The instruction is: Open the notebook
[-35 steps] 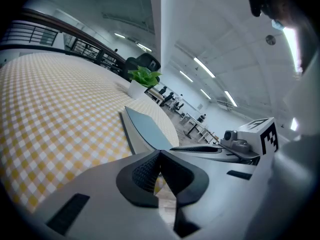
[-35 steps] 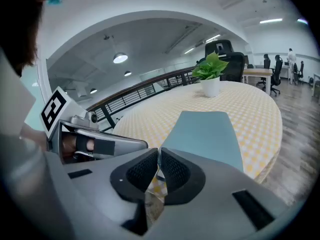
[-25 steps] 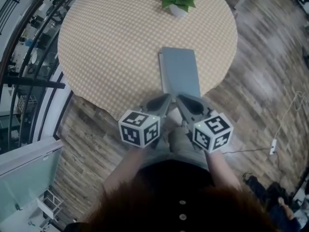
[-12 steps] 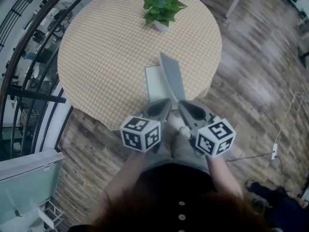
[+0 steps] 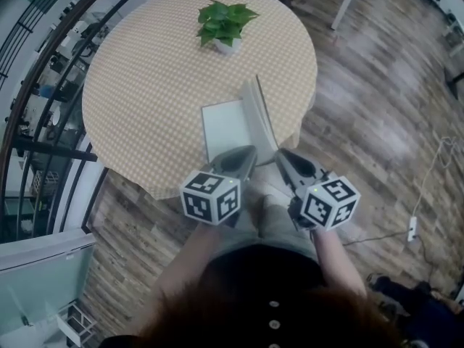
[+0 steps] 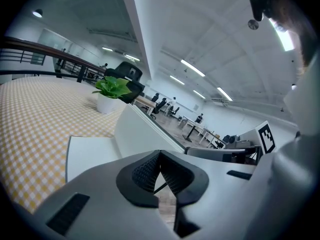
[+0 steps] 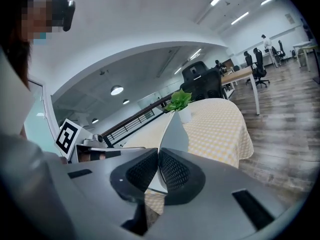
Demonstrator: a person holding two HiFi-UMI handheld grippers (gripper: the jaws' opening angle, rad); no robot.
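Notebook [image 5: 226,125] lies on round table [image 5: 145,85], checked cloth, at the near edge, just ahead of both grippers. It is part open: a white page lies flat, and grey cover [image 5: 259,114] stands steeply tilted along the page's right side. In left gripper view the cover's [image 6: 142,131] inner face is white and its edge looks layered. Cannot tell whether pages rise w/ it.

R gripper [image 7: 158,154]: jaws narrow, almost together, pinching the cover's [image 7: 175,129] near edge. The thin grey sheet runs up from between the pads, and a pale strip shows below them. In head view the R gripper [image 5: 280,153] tip sits at the cover's near corner.

L gripper [image 6: 159,155]: pads meet at the tips, so jaws are together. A pale sliver shows in the gap below the tips. Cannot tell if anything is actually nipped. In head view the L gripper [image 5: 251,151] tip is at the notebook's near edge, beside the foot of the cover and close to the R tip.

Marker cubes: L [image 5: 210,196], R [image 5: 330,201], side by side over the person's lap.

Potted plant [image 5: 223,22], white pot, stands on the far side of the table, well apart from the notebook. Wood floor [image 5: 377,122] to the right, dark railing [image 5: 32,114] to the left.
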